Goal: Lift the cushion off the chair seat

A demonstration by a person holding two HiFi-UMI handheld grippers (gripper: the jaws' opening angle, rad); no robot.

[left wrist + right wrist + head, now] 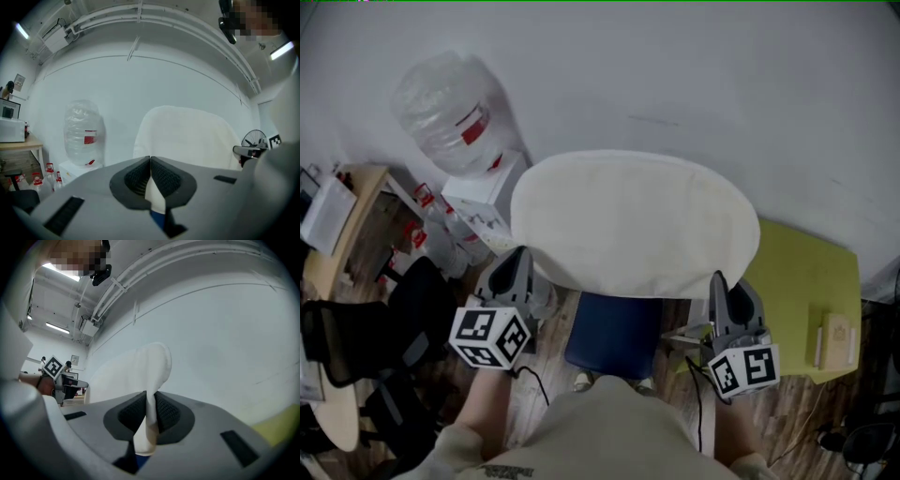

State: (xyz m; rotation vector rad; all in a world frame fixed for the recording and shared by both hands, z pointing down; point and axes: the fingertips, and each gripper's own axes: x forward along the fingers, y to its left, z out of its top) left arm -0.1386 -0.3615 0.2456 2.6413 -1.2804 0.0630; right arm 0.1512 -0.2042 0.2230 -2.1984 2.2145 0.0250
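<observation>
A white oval cushion (633,220) hangs in the air above the blue chair seat (614,333), held up by both grippers. My left gripper (517,255) is shut on the cushion's left lower edge. My right gripper (717,279) is shut on its right lower edge. In the left gripper view the cushion (187,136) rises beyond the gripper (150,161), with a fold of white cloth pinched between the pads. In the right gripper view the cushion's edge (136,373) runs straight through the gripper (151,399) and hangs out below it.
A clear water bottle (450,112) stands on a white dispenser (483,192) at the back left. A yellow-green table (797,281) with a small book (836,339) is at the right. At the left are a wooden desk (347,225) and a black office chair (356,337). A white wall is behind.
</observation>
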